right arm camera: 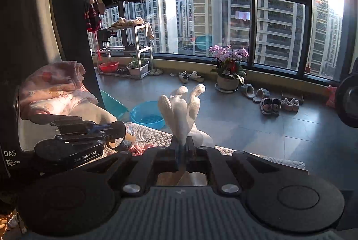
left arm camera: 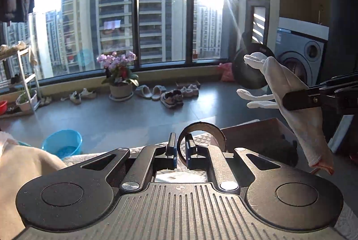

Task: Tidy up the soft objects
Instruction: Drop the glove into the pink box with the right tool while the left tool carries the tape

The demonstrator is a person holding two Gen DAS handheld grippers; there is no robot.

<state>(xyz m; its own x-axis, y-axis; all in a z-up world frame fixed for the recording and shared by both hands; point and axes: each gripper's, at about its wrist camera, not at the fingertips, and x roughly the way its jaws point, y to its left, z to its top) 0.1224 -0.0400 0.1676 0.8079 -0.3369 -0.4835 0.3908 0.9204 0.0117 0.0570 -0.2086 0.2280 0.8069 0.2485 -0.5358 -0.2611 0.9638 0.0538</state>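
My right gripper [right arm camera: 183,151] is shut on a white cotton glove [right arm camera: 181,110], whose fingers stand up in front of it. In the left wrist view the same glove [left arm camera: 290,101] hangs from the right gripper's fingers [left arm camera: 299,99] at the right. My left gripper [left arm camera: 180,150] is shut on the wall of a brown cardboard tape ring [left arm camera: 202,128]. In the right wrist view the left gripper [right arm camera: 107,130] shows at the left with the ring [right arm camera: 122,139] in it. Pink folded clothes [right arm camera: 53,92] lie at the left.
A knitted cream mat [right arm camera: 154,134] covers the surface below. A dark box [left arm camera: 257,134] sits at the right. A blue basin [left arm camera: 62,143], a flower pot [left arm camera: 119,88], several shoes [left arm camera: 172,98], a shelf rack [right arm camera: 125,52] and a washing machine [left arm camera: 297,56] stand on the floor.
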